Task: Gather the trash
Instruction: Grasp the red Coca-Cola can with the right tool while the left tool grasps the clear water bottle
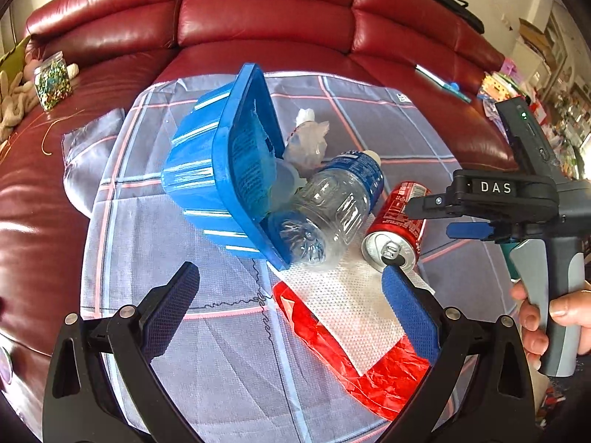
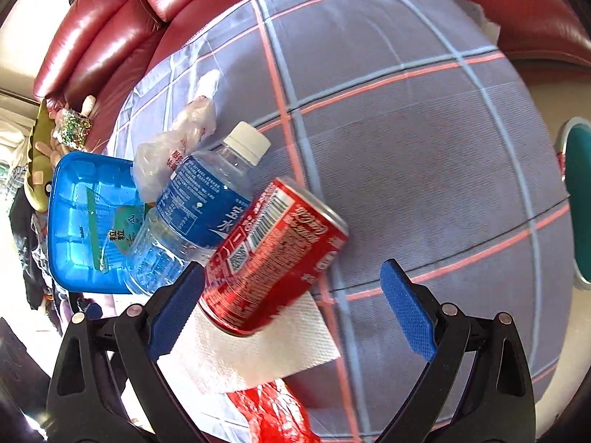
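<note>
A blue plastic bin (image 1: pixel 207 170) (image 2: pixel 81 221) lies tipped on its side on a plaid cloth (image 1: pixel 207 361). Spilling from its mouth are a clear water bottle (image 1: pixel 332 206) (image 2: pixel 199 206) with a blue label and a crumpled clear bag (image 1: pixel 306 140) (image 2: pixel 177 140). A red soda can (image 1: pixel 397 225) (image 2: pixel 273 254) lies on a white paper towel (image 1: pixel 343 306) (image 2: pixel 258 350) over a red wrapper (image 1: pixel 373 373) (image 2: pixel 273 413). My right gripper (image 2: pixel 291 295) (image 1: pixel 430 219) is open around the can, its left pad beside it. My left gripper (image 1: pixel 291 295) hangs open above the towel.
The cloth covers the seat of a red leather sofa (image 1: pixel 266 18). A jar of colourful bits (image 1: pixel 51 81) and a plush toy sit at the sofa's left. A hand (image 1: pixel 554 317) holds the right gripper's handle. A teal round object (image 2: pixel 580 199) stands past the cloth's right edge.
</note>
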A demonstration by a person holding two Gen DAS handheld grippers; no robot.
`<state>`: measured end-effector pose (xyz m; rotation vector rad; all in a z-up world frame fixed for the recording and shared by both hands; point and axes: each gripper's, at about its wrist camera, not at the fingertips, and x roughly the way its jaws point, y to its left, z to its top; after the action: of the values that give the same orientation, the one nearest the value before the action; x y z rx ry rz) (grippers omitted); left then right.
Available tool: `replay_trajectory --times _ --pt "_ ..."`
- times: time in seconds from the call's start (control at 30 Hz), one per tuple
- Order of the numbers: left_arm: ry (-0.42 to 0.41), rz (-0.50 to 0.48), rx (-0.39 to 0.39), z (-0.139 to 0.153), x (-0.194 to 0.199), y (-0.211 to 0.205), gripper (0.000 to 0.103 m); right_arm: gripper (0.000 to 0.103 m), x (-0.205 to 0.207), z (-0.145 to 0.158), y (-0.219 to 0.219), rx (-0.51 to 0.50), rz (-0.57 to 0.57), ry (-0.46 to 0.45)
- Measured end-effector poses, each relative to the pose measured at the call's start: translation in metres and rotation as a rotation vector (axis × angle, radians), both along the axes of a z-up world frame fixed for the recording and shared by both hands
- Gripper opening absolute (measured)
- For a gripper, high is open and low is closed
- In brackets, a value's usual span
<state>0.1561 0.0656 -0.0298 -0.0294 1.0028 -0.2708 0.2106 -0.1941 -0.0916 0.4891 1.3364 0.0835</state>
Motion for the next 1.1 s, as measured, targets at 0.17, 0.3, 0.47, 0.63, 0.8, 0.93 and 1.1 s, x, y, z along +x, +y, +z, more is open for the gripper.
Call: replay_trajectory --times 0.17,0.3,0.47,0.63,0.8,0.93,1.1 --pt "0.005 0.001 0.002 -0.002 -0.001 0.000 0.099 0.087 0.008 -0.015 0.006 0.045 -0.023 0.014" --pt "0.009 0.003 0.003 -0.001 -0.001 -0.002 0.099 0.069 0.010 -0.028 0.009 0.128 -0.016 0.017" --pt "-0.009 -0.015 0.016 0.009 -0.004 -0.014 0.099 0.051 0.007 -0.012 0.011 0.059 0.048 -0.042" --pt "-0.046 -0.078 0.045 0.025 -0.002 -0.041 0.099 0.051 0.000 0.007 -0.016 -0.023 0.050 -0.090" --pt "-0.050 -0.164 0.113 0.024 0.021 -0.078 0.099 0.051 -0.010 0.010 -0.058 -0.046 0.008 -0.089" --pt "0.001 -0.246 0.146 0.010 0.053 -0.103 0.099 0.051 -0.017 0.004 -0.084 -0.050 -0.024 -0.068" --pt "0.076 -0.277 0.196 -0.018 0.083 -0.112 0.095 0.051 -0.022 0.000 -0.099 -0.042 -0.027 -0.068"
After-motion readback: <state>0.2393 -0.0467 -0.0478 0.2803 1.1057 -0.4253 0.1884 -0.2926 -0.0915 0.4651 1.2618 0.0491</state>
